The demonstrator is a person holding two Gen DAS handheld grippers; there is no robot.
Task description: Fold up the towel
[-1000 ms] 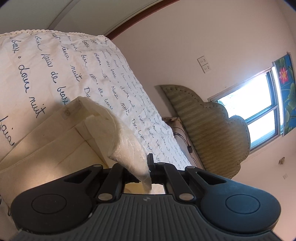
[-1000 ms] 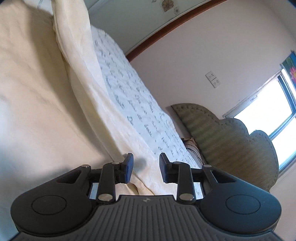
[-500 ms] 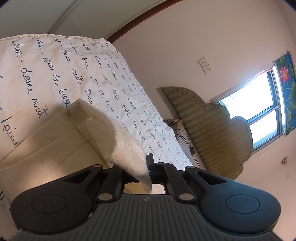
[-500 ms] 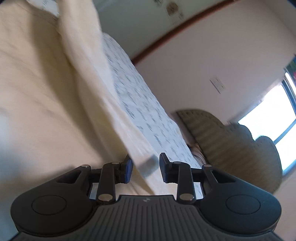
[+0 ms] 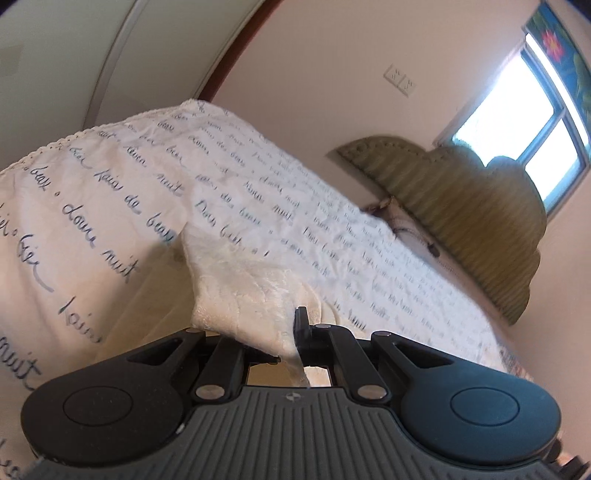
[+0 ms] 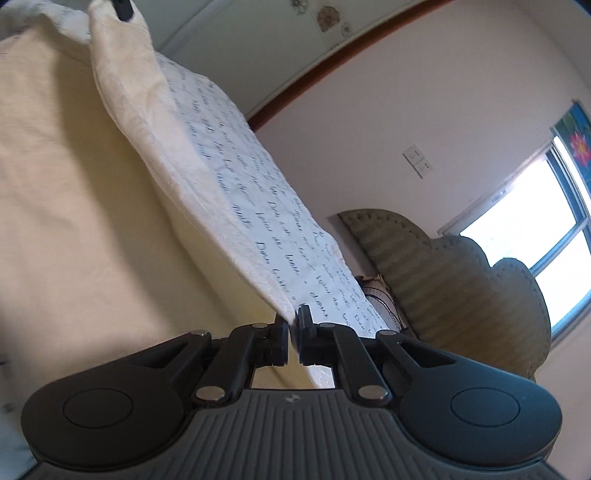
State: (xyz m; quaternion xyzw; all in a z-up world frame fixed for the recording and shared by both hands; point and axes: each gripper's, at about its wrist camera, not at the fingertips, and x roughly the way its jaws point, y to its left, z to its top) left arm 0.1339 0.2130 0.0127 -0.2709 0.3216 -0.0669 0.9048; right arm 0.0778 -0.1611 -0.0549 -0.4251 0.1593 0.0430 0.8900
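Observation:
The cream towel (image 5: 240, 280) lies on a bed. In the left wrist view one corner is lifted, and my left gripper (image 5: 290, 339) is shut on it, with the cloth draped over its left finger. In the right wrist view the towel (image 6: 55, 192) fills the left side, and its raised edge (image 6: 177, 177) runs down into my right gripper (image 6: 291, 332), which is shut on that edge. The tip of the other gripper (image 6: 122, 7) shows at the top left, holding the far corner.
The bed has a white cover with dark handwritten script (image 5: 110, 192). A padded olive headboard (image 5: 472, 225) stands against the pink wall, with a window (image 5: 524, 125) to the right and wall sockets (image 5: 400, 79) above.
My right gripper has gone from open beside the towel's edge to shut on it. The left gripper has kept hold of its corner and the view has tilted, with the corner raised higher.

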